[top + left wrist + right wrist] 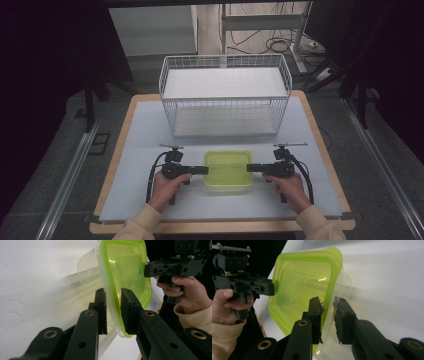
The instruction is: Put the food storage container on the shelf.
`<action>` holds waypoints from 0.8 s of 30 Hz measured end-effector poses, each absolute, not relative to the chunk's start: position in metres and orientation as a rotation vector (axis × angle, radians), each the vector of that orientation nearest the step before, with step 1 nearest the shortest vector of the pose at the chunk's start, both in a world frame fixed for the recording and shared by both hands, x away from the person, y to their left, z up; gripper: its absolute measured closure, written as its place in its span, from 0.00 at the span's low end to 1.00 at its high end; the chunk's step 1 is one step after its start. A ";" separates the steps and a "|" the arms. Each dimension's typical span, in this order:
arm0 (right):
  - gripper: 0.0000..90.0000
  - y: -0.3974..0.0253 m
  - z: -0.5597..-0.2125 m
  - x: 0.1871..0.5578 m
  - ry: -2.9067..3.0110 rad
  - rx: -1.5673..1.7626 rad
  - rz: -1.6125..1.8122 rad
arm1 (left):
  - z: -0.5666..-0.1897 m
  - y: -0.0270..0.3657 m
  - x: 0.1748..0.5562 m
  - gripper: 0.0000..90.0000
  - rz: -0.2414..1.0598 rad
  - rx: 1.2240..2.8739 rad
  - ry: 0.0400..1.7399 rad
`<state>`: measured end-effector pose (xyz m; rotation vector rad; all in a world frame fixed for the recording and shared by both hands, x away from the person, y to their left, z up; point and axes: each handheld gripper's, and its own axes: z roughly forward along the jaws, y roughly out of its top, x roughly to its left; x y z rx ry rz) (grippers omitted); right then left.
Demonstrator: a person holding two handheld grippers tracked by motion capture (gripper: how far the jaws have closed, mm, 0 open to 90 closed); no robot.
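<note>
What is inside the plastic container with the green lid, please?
The container seems empty: through its translucent green lid and clear walls, nothing can be seen inside. The left gripper and right gripper hide small parts of its two edges, so those spots cannot be checked.

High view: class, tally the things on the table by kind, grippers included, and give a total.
Grippers: 2, the left gripper and the right gripper
Clear containers with a green lid: 1
White wire baskets: 1
Total: 4
</note>
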<state>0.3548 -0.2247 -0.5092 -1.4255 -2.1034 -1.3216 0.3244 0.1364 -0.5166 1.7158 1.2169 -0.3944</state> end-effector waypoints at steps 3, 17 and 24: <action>0.89 -0.226 -0.506 0.353 -2.078 -1.426 -1.343 | -0.513 0.138 0.322 0.91 -0.380 1.704 1.199; 0.89 -0.228 -0.493 0.348 -2.104 -1.399 -1.392 | -0.503 0.138 0.315 0.91 -0.366 1.693 1.172; 0.89 -0.227 -0.486 0.345 -2.117 -1.390 -1.421 | -0.495 0.139 0.312 0.91 -0.342 1.694 1.155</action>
